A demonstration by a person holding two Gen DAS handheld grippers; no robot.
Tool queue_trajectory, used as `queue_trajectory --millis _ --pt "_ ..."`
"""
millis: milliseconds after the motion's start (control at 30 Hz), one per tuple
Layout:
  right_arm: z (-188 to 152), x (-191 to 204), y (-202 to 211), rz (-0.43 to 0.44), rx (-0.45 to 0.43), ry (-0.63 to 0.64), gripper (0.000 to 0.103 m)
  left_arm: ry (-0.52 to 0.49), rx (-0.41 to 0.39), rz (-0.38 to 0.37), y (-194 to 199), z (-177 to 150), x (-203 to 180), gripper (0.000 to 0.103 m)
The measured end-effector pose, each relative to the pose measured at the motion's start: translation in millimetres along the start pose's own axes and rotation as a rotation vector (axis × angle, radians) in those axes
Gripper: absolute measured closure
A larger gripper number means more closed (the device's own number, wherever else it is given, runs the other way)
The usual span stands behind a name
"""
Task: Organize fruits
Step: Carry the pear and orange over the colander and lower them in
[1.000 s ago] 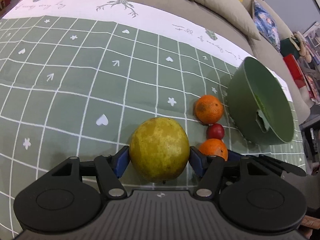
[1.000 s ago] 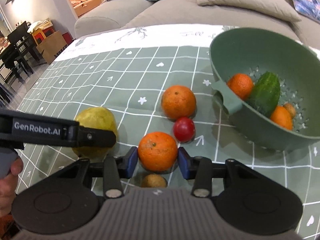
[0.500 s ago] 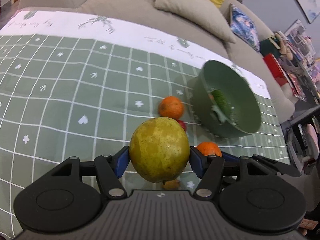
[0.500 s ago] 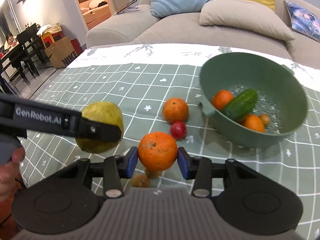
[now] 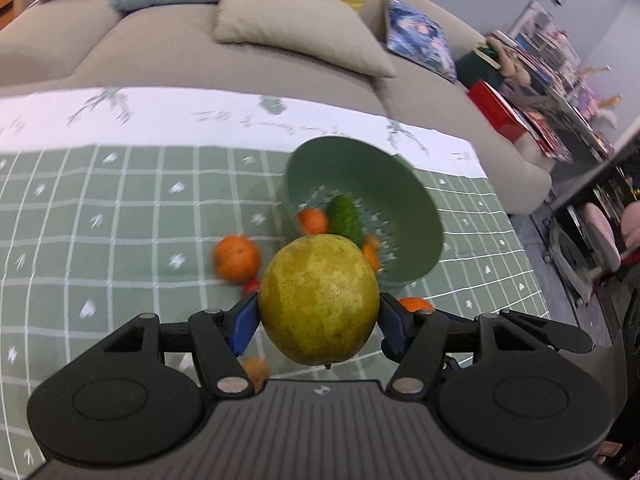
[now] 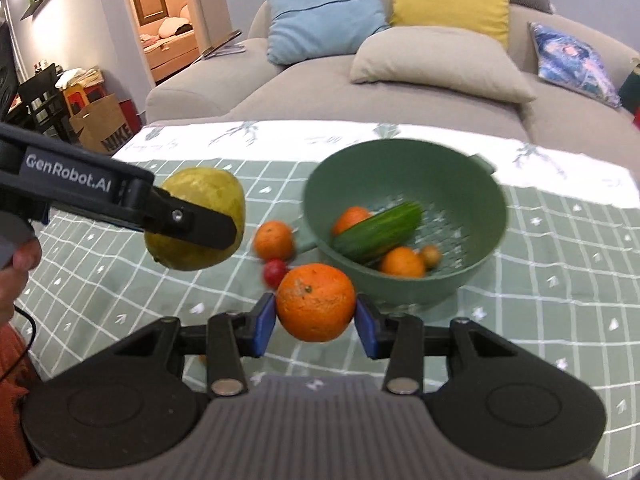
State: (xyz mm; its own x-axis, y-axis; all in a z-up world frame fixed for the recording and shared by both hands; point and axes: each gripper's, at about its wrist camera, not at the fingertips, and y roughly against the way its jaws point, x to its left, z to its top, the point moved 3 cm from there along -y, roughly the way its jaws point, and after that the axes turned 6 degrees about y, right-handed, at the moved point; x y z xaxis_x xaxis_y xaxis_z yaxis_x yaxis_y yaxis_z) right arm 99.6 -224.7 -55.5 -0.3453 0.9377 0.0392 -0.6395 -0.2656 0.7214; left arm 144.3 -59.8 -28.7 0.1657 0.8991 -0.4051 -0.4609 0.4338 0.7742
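My left gripper (image 5: 318, 318) is shut on a large yellow-green pear (image 5: 318, 304) and holds it above the table; the pear also shows in the right wrist view (image 6: 200, 220). My right gripper (image 6: 316, 320) is shut on an orange (image 6: 315, 302), lifted in front of the green colander bowl (image 6: 472, 172). The bowl (image 5: 416, 208) holds a cucumber (image 6: 378, 232), two oranges (image 6: 402, 262) and a small brown fruit (image 6: 430, 255). On the cloth beside the bowl lie another orange (image 6: 274, 240) and a small red fruit (image 6: 275, 272).
The table carries a green checked cloth (image 6: 560, 264) with a white far border. A grey sofa with cushions (image 6: 436, 60) stands right behind it. A small orange-brown fruit (image 5: 256, 368) lies on the cloth under my left gripper. Shelves and chairs are at the right (image 5: 592, 240).
Both grippers have risen higher with their fruit and moved toward the bowl. The bowl now looks nearer and more central in both views.
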Motion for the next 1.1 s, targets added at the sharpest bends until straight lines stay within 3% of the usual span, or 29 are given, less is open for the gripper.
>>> queue_trajectory --millis 267,633,1100 --pt "20.8 -37.8 -7.0 -0.067 -0.003 0.032 0.063 -0.095 0.019 0.021 -34.6 35.2 -33.4 0.031" --pt "49.4 -79.3 -55.6 -0.109 0.053 0.076 0.063 -0.148 0.065 0.094 -90.4 73.7 -42.9 0.031" --pt "56.2 -104.9 -124.3 -0.119 0.177 0.133 0.064 -0.254 0.152 0.208 -148.3 80.3 -43.3 0.031"
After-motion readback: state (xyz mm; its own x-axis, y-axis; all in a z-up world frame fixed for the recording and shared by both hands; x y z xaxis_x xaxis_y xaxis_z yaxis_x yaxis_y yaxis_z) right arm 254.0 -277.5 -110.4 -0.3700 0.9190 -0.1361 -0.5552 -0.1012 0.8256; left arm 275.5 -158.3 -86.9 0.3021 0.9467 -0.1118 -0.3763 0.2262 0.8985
